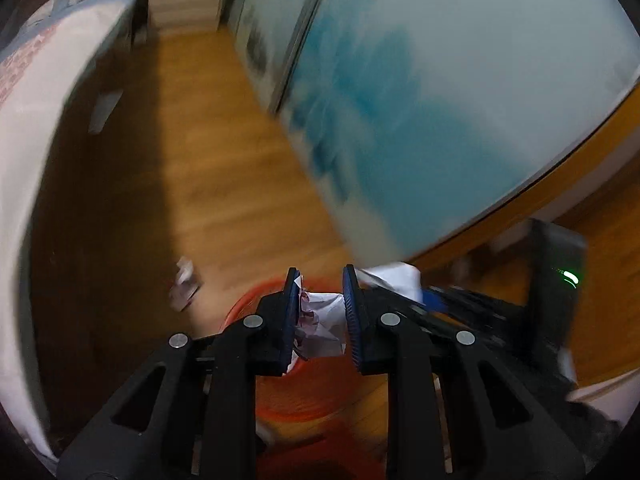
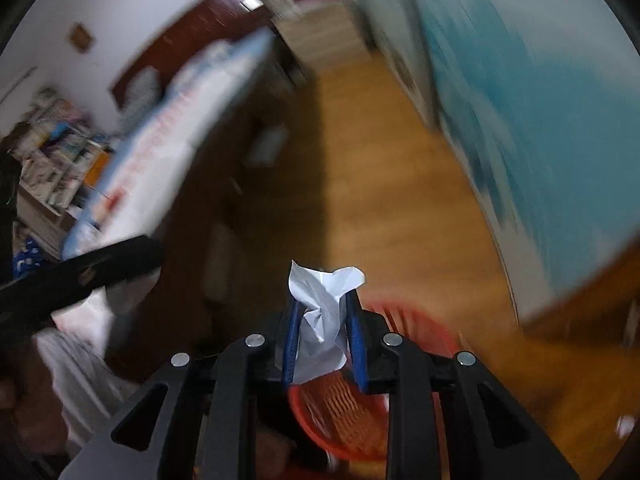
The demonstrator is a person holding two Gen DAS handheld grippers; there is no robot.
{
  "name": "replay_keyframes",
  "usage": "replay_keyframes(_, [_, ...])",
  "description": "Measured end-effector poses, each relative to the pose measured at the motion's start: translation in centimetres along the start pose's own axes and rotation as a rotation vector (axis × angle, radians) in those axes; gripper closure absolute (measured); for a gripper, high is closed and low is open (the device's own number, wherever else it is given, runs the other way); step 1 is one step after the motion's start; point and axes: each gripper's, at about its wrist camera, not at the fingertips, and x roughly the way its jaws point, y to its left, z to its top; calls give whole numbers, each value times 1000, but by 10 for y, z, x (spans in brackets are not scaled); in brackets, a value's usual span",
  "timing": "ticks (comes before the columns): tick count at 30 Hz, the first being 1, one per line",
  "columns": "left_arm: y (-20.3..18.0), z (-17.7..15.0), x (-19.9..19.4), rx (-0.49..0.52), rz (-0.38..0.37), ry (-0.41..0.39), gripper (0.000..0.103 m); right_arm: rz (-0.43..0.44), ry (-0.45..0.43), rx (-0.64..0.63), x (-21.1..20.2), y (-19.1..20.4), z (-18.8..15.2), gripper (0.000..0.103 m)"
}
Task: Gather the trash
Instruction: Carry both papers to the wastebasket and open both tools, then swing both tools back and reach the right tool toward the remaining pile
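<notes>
Left wrist view: the left tool (image 1: 320,312) is clamped on a crumpled paper with pink marks (image 1: 322,326); both blue pads press its sides, so the wad sits squeezed between them. Below and behind the fingers lies the red mesh basket (image 1: 304,396), blurred, on the wooden floor (image 1: 240,160). The tool points steeply down over the basket, which I judge is the carry position for a drop into it. To the right, near, the other tool's black body shows with a white paper at its tip. A further scrap of paper (image 1: 184,284) lies on the floor to the left, near the bed (image 1: 44,120), not yet collected. A blue-and-white wardrobe door (image 1: 440,100) fills the far right.

Right wrist view: the right tool (image 2: 320,320) is clamped on a crumpled white paper (image 2: 322,312), whose top sticks out beyond the fingertips. The red mesh basket (image 2: 340,412) sits directly under the fingers, near. A small white scrap (image 2: 626,426) lies on the floor at far right edge; blurred, cannot tell what it is. The left tool's dark body crosses the left edge.

Judgement: both papers are held over the basket; release is the step in hand.
</notes>
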Motion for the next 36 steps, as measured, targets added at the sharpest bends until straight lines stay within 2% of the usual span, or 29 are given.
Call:
replay_keyframes(2, [8, 2, 37, -42, -45, 118, 82, -44, 101, 9, 36, -17, -31, 79])
replay_keyframes(3, [8, 3, 44, -31, -37, 134, 82, -33, 147, 59, 51, -29, -48, 79])
replay_keyframes(5, [8, 2, 62, 35, 52, 157, 82, -32, 186, 121, 68, -38, -69, 79])
replay_keyframes(7, [15, -7, 78, 31, 67, 206, 82, -28, 201, 157, 78, -43, -77, 79])
replay_keyframes(9, [20, -16, 94, 7, 72, 273, 82, -20, 213, 168, 83, -41, -77, 71])
replay_keyframes(11, [20, -24, 98, 10, 92, 305, 80, -36, 206, 155, 84, -36, -78, 46])
replay_keyframes(12, [22, -26, 99, 5, 93, 318, 77, -42, 195, 156, 82, -35, -76, 41])
replay_keyframes(13, [25, -27, 96, -4, 84, 321, 65, -49, 193, 153, 81, -34, -75, 33])
replay_keyframes(14, [27, -27, 96, -22, 70, 326, 53, -65, 195, 144, 80, -31, -72, 32])
replay_keyframes(15, [29, -26, 95, -45, 49, 331, 31, -82, 194, 124, 80, -23, -66, 32])
replay_keyframes(16, [29, -25, 93, -62, 33, 325, 28, -85, 192, 114, 78, -21, -63, 32])
replay_keyframes(19, [27, -19, 80, -87, 19, 287, 28, -91, 183, 95, 74, -14, -54, 32])
replay_keyframes(23, [26, -10, 41, -70, 54, 187, 28, -88, 150, 60, 59, 3, -41, 32])
replay_keyframes(25, [27, -10, 3, -31, 104, 99, 28, -80, 124, 28, 50, 19, -31, 32])
replay_keyframes(27, [37, -14, -56, -31, 110, -51, 28, -59, 89, -8, 40, 42, -19, 32])
replay_keyframes(29, [60, -23, -112, -90, 77, -179, 28, -44, 64, -58, 31, 66, -10, 32])
replay_keyframes(31, [90, -35, -162, -158, 83, -282, 28, -21, 31, -119, 22, 97, 1, 32])
replay_keyframes(34, [134, -54, -223, -244, 152, -406, 27, 26, -13, -195, 10, 148, 14, 31])
replay_keyframes(36, [171, -76, -266, -306, 231, -501, 26, 53, -39, -244, 4, 181, 20, 31])
